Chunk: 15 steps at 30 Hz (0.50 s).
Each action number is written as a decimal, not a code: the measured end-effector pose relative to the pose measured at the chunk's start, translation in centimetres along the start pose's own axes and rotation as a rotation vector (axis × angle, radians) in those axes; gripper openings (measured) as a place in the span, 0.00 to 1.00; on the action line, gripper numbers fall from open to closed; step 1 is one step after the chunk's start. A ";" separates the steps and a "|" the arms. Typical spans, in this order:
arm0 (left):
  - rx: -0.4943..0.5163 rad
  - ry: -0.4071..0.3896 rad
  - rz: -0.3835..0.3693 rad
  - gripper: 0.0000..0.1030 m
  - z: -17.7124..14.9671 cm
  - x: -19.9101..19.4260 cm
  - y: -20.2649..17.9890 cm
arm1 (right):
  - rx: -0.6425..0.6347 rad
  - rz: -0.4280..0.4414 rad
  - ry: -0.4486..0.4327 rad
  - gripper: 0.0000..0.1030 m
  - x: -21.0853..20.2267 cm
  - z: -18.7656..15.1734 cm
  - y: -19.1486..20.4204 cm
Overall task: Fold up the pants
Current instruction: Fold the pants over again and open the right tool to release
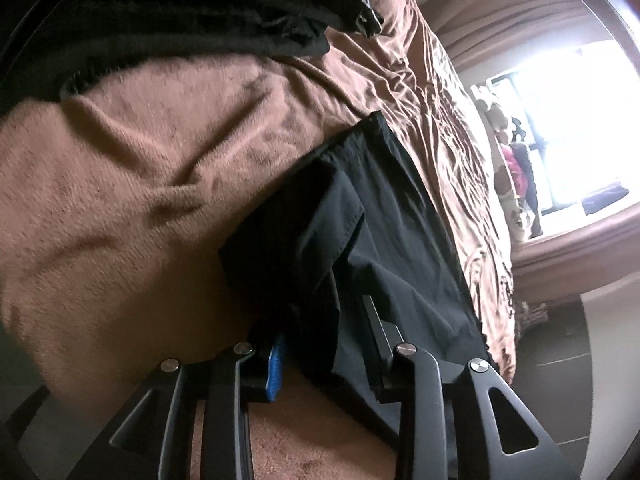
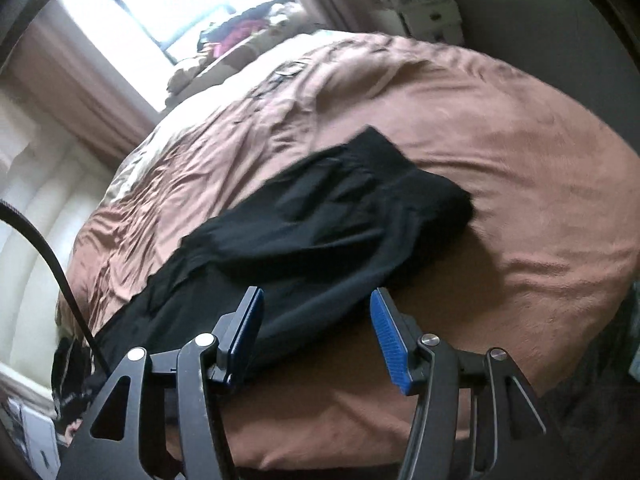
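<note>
Pants (image 2: 328,216) lie on the bed (image 2: 520,184), window (image 2: 168,4) behind.

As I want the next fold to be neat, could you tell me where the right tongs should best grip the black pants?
Probably the near folded edge of the black pants, approached from the bed's front; that edge already lies between the open right tongs.

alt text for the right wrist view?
The open right gripper hovers over dark pants lying crumpled on a bed with a brown cover, its blue-padded fingers holding nothing. A bright window sits beyond the bed.
</note>
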<state>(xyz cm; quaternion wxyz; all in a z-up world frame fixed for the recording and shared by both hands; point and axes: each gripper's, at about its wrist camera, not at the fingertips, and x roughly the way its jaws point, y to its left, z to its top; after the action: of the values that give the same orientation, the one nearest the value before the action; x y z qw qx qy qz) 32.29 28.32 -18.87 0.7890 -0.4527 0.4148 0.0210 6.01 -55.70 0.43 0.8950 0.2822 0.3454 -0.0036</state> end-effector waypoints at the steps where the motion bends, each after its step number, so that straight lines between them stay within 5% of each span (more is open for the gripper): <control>1: -0.004 0.003 -0.010 0.34 0.0 0.1 0.1 | -0.028 0.005 -0.010 0.52 -0.5 -0.3 1.4; 15: -0.057 -0.035 -0.075 0.34 1.0 0.8 1.1 | -0.271 0.084 0.008 0.52 2.4 -2.2 14.3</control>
<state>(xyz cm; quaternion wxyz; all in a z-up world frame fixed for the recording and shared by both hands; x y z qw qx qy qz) 33.00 29.41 -19.94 0.7831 -0.4900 0.3828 0.0111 9.38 -42.04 4.77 0.9229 0.1727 0.3342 0.0818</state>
